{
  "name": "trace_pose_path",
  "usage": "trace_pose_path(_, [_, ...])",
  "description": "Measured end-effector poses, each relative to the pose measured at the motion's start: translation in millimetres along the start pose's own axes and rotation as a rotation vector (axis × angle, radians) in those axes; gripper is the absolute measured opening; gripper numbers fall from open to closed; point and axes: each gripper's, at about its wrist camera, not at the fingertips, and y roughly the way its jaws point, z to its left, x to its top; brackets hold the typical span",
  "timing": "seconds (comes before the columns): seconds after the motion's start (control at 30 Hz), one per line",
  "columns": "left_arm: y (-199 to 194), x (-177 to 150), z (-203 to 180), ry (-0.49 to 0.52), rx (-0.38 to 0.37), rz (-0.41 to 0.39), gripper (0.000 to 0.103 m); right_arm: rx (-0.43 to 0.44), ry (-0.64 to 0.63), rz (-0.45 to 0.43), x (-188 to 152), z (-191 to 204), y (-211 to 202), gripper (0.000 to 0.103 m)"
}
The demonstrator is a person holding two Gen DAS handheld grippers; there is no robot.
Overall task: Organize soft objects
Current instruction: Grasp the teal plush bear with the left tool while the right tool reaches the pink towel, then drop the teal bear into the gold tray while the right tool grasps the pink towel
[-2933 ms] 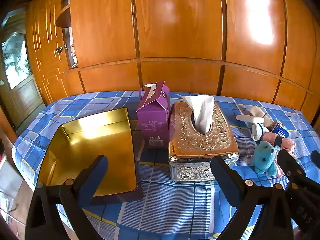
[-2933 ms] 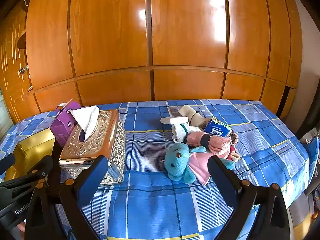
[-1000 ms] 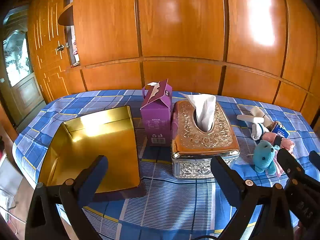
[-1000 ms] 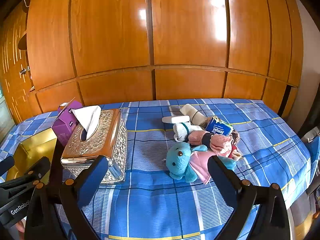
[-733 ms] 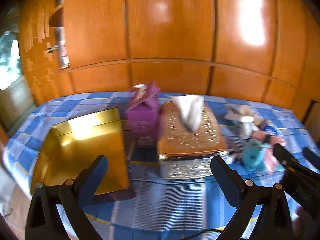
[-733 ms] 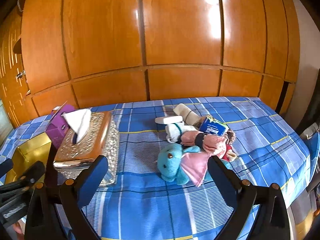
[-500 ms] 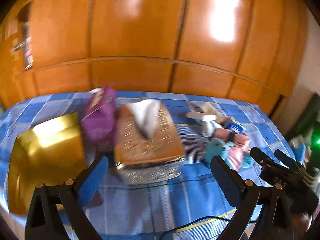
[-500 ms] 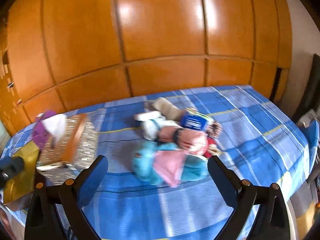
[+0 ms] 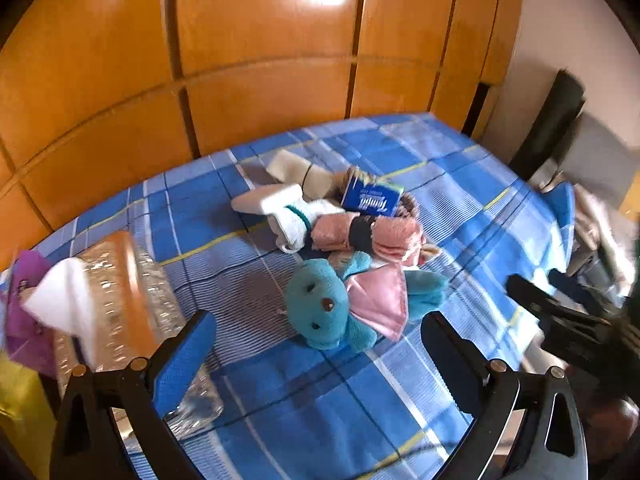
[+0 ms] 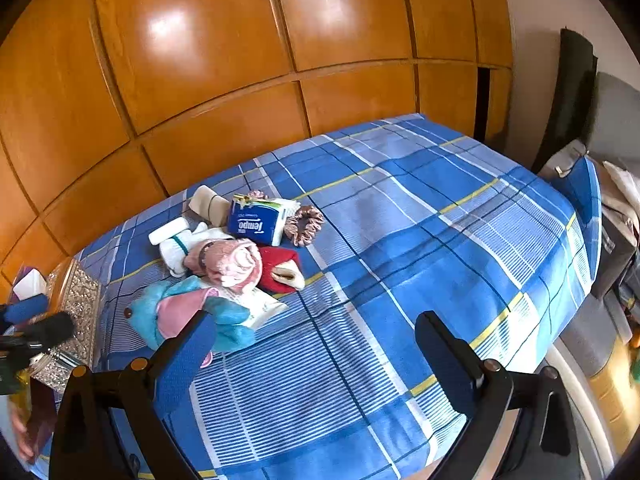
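A pile of soft things lies on the blue plaid tablecloth point(image 9: 360, 392): a teal plush bear point(image 9: 320, 308) with a pink bib, a rolled pink towel point(image 9: 380, 236), white socks point(image 9: 292, 216), a blue tissue pack point(image 9: 372, 198). The right wrist view shows the same bear point(image 10: 180, 316), towel point(image 10: 232, 260), tissue pack point(image 10: 256, 220), a red item point(image 10: 280, 268) and a brown scrunchie point(image 10: 304, 220). My left gripper point(image 9: 316, 344) is open and empty, just in front of the bear. My right gripper point(image 10: 316, 340) is open and empty, right of the pile.
An ornate tissue box point(image 9: 120, 304) with a white tissue and a purple carton point(image 9: 20, 308) stand at the left. The tissue box shows at the left edge of the right wrist view point(image 10: 76, 304). A wooden panel wall point(image 10: 240, 80) runs behind. The table's right edge point(image 10: 576, 240) borders furniture.
Both grippers have swung to the right. The gold tray has left the left view and the soft pile now sits in front of the left gripper. Both stay open.
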Motion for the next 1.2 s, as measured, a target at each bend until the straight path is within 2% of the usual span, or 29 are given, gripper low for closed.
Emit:
trace_pose_path(0.1, [32, 0, -5, -0.008, -0.016, 0.067, 0.098, 0.015, -0.006, 0.016, 0, -2, 3, 0.102])
trace_pose_path(0.17, [47, -4, -6, -0.025, -0.008, 0.096, 0.086, 0.016, -0.002, 0.023, 0, -3, 6, 0.102])
trace_pose_path(0.33, [75, -7, -2, -0.036, 0.047, 0.101, 0.081, 0.017, 0.01, 0.054, -3, -7, 14, 0.102])
trace_pose_path(0.4, [84, -7, 0, -0.034, 0.036, 0.102, 0.067, 0.014, 0.008, 0.06, -5, -7, 17, 0.102])
trace_pose_path(0.43, [87, -9, 0, -0.026, 0.001, 0.104, 0.047, 0.011, 0.004, 0.064, -5, -7, 18, 0.102])
trace_pose_path(0.47, [89, -10, -1, -0.018, -0.006, 0.102, 0.044, 0.012, 0.001, 0.065, -6, -7, 19, 0.102])
trace_pose_path(0.57, [81, -13, 2, -0.025, -0.032, 0.06, 0.034, 0.019, -0.006, 0.056, -5, -5, 18, 0.089])
trace_pose_path(0.67, [62, -14, 7, -0.042, -0.066, 0.022, 0.032, 0.029, -0.034, 0.05, -1, -1, 19, 0.083])
trace_pose_path(0.77, [42, -15, 8, -0.022, -0.063, -0.019, 0.032, 0.053, -0.081, 0.044, 7, 8, 22, 0.078])
trace_pose_path(0.97, [10, -11, 16, -0.007, -0.055, -0.082, 0.032, 0.168, -0.306, 0.066, 34, 51, 43, 0.077])
trace_pose_path(1.07, [-1, -7, 25, -0.008, -0.036, -0.104, 0.032, 0.19, -0.42, 0.091, 46, 75, 61, 0.077])
trace_pose_path(1.2, [-13, 3, 38, -0.007, -0.001, -0.13, 0.032, 0.263, -0.418, 0.146, 61, 83, 80, 0.077])
